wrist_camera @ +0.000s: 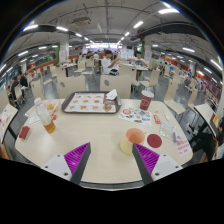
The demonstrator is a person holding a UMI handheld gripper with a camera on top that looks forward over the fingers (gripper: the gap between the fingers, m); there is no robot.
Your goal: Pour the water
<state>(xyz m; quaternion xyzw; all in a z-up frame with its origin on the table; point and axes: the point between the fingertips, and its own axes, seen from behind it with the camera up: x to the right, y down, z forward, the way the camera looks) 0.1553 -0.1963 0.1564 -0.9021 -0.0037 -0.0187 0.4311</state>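
My gripper point(113, 158) hangs above the near part of a round beige table point(100, 135), its purple-padded fingers point(76, 156) spread wide with only bare tabletop between them. Just ahead of the right finger stands a cup with an orange top point(133, 140), beside a dark red bowl point(154, 141). A clear bottle with a pale cap point(42, 114) stands well off to the left, next to an amber cup point(50, 127). Farther back on the right is a red cup point(146, 102).
A tray with several round items point(88, 102) lies at the table's far side, a white box point(111, 96) beside it. Patterned plates point(136, 114) and small items sit on the right, a red packet point(23, 130) on the left. Chairs and other tables fill the room beyond.
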